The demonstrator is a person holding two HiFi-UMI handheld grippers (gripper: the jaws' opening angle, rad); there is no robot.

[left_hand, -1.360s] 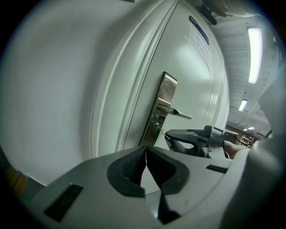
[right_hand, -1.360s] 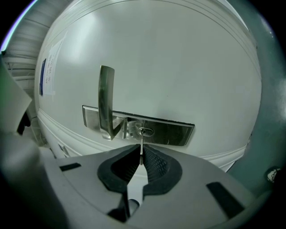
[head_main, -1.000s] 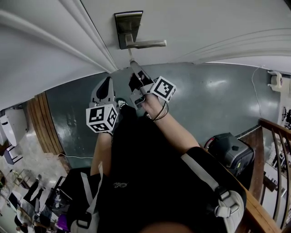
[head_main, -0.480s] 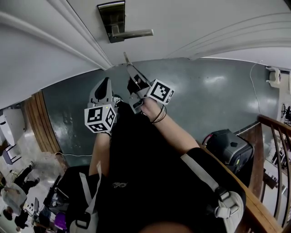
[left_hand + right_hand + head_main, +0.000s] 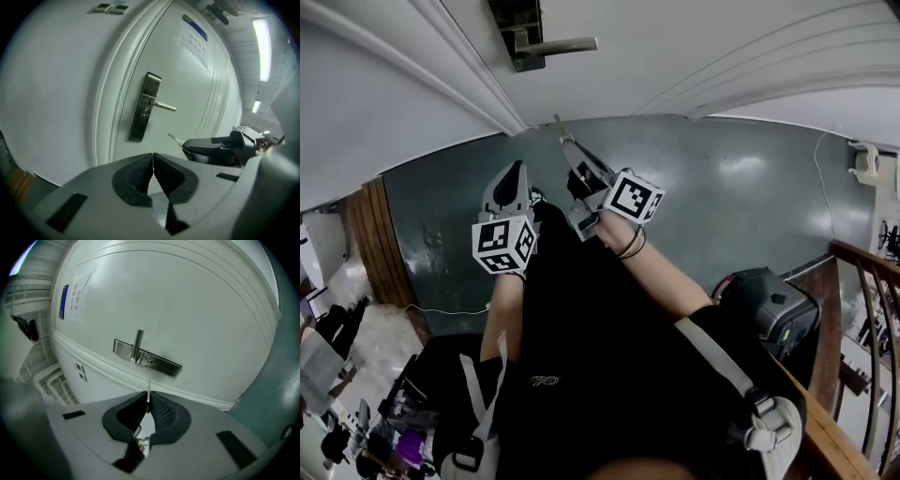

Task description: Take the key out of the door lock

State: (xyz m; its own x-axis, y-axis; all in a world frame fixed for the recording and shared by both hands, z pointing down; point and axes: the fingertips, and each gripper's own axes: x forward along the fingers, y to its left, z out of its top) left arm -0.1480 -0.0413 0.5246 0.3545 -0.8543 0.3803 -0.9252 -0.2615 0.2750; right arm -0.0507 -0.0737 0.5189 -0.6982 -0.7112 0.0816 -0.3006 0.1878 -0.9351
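Key [image 5: 148, 389] sits pinched edge-on between our right gripper's [image 5: 148, 405] closed jaws. Its blade aims at the lock plate [image 5: 158, 363] at twelve o'clock but stands clear of it, so we judge it already out of the keyhole. Our left gripper [image 5: 153, 161], at eight o'clock of the right, is closed on nothing, probably just kept out of the way. A notice sheet [image 5: 193, 40] with a blue header hangs on the door [image 5: 187, 93]; its writing is too small to read.
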